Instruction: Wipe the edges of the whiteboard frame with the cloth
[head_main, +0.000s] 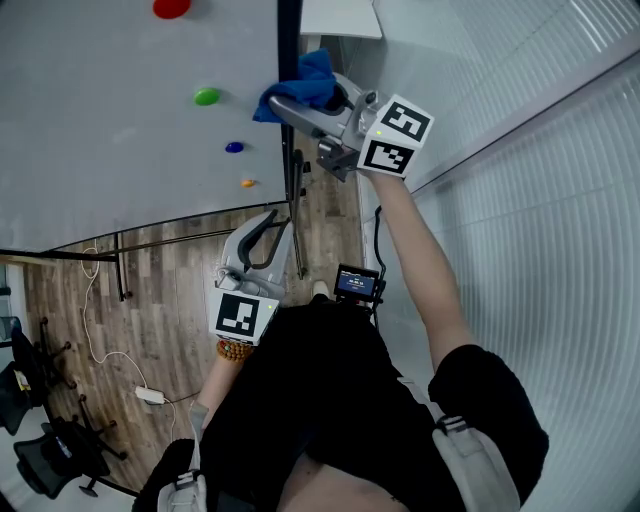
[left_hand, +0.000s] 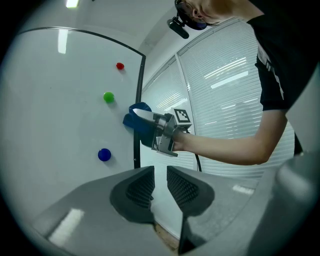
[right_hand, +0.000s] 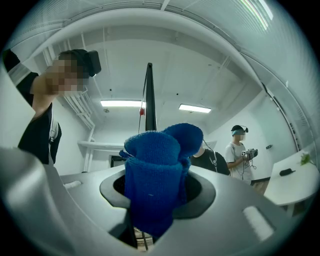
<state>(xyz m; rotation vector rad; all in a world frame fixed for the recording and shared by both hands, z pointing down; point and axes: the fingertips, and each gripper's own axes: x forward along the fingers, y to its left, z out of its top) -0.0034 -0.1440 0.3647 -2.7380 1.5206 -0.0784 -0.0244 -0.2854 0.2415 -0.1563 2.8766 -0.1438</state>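
Right gripper (head_main: 300, 108) is clamped on the blue cloth (head_main: 312, 72), jaws propped roughly half apart by the bunched-up wad. It's parked at the whiteboard frame (head_main: 289, 40), the black strip down the board's right edge, upper middle of the head view. Left gripper (head_main: 268, 235) sits lower, mid-frame, jaws nearly together with just a slit between them and nothing in it.

What could go wrong, imo: that edge is thin and the cloth is a fat lump sticking out of the jaws. If the person drifts sideways, the wad could slip off the strip and wipe bare board or thin air instead. Drag too hard and the cloth might tug out of the grip, or the hard jaw tips could scrape the frame. The green magnet (head_main: 207, 96) is the closest one to the edge, so a wobble toward the board could knock it.

Views-wise, the right gripper view shows the grip really well, with the frame as a dark line straight ahead, but you can't tell contact from it. The left gripper view gets it side-on: cloth lapped over the edge, level with the green magnet. Only the head view shows the stand legs and a white cable (head_main: 95, 330) on the floor, lower left
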